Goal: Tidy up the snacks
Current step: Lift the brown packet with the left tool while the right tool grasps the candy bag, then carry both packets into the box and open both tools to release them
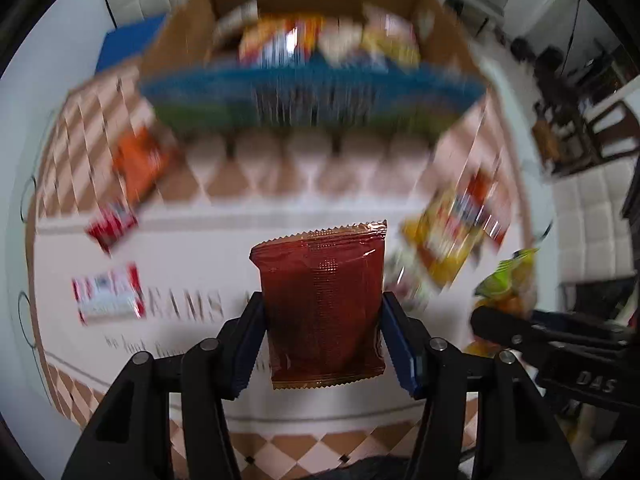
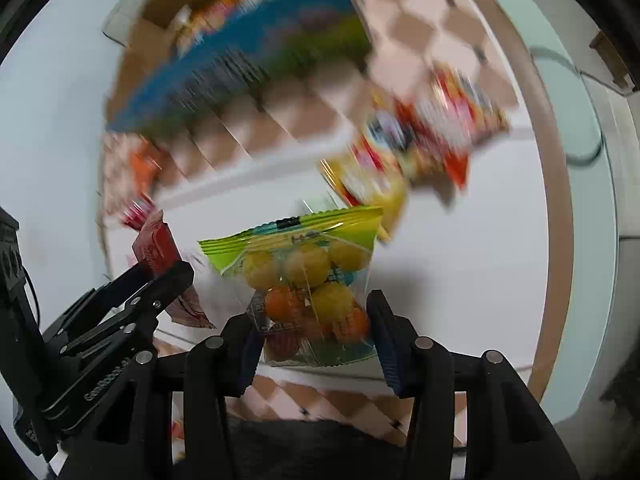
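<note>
From my left wrist, the dark red snack packet (image 1: 322,306) stands with its long axis running away from me, its crimped top edge pointing toward the cardboard box (image 1: 312,52) of snacks across the checkered tablecloth (image 1: 256,184). My left gripper (image 1: 322,336) is partly closed, both pads pressing the packet's sides, lifting it above the cloth.

From my right wrist, the clear bag of yellow and orange candies (image 2: 310,286) points its green sealed top forward. My right gripper (image 2: 312,334) pinches its lower half between narrowed jaws. Other packets lie blurred on the cloth beyond.
</note>
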